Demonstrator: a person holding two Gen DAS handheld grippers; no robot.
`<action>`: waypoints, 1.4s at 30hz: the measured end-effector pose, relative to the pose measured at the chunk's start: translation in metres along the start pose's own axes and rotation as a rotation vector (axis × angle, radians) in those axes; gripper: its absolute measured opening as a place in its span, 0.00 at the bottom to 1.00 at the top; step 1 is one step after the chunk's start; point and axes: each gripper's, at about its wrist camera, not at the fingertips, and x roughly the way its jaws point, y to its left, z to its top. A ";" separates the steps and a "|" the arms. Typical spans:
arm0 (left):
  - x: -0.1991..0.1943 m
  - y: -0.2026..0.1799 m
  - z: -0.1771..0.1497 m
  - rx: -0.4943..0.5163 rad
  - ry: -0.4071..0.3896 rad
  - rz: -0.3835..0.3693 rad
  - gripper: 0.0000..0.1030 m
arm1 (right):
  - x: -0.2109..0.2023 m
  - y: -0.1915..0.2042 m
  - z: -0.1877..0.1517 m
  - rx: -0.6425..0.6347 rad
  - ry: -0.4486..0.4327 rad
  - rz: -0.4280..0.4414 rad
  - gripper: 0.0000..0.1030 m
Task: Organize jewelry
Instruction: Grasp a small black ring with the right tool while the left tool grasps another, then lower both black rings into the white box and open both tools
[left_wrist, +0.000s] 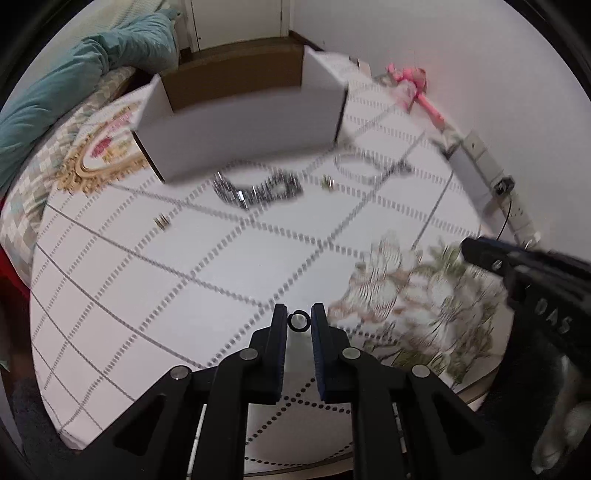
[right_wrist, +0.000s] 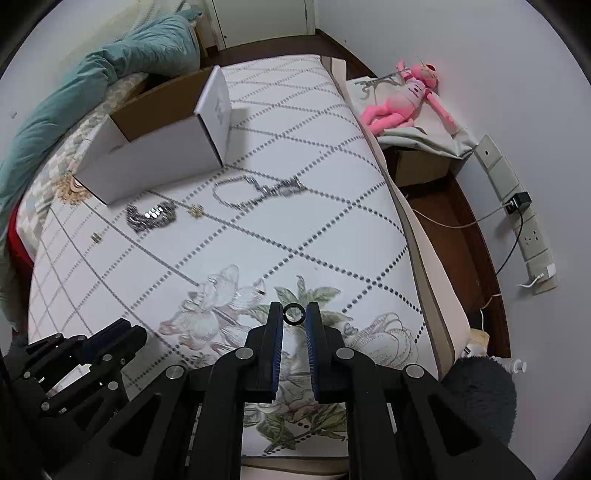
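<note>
An open white cardboard box (left_wrist: 240, 136) stands on the white quilted bed; it also shows in the right wrist view (right_wrist: 155, 158). In front of it lie a dark sparkly bracelet (left_wrist: 258, 188) (right_wrist: 151, 218), a silver chain necklace (left_wrist: 369, 170) (right_wrist: 258, 192) and two small gold earrings (left_wrist: 161, 222) (left_wrist: 327, 182). My left gripper (left_wrist: 299, 321) is shut on a small black ring (left_wrist: 299, 320) above the bed. My right gripper (right_wrist: 294, 315) is shut on another small black ring (right_wrist: 294, 314). The right gripper's fingers (left_wrist: 491, 254) show at the right of the left wrist view.
A teal duvet (right_wrist: 92, 85) is bunched at the far left. A pink plush toy (right_wrist: 406, 99) lies on a low stand right of the bed. A power strip (right_wrist: 517, 206) with cables runs along the wall. The bed's right edge (right_wrist: 417, 240) drops to a wooden floor.
</note>
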 end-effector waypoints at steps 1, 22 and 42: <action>-0.009 0.004 0.007 -0.012 -0.018 -0.008 0.10 | -0.004 0.003 0.005 -0.001 -0.007 0.017 0.13; 0.002 0.110 0.205 -0.183 -0.051 0.051 0.13 | 0.047 0.086 0.222 -0.131 0.016 0.147 0.13; 0.013 0.129 0.193 -0.188 -0.076 0.218 0.99 | 0.053 0.086 0.216 -0.185 -0.006 -0.047 0.94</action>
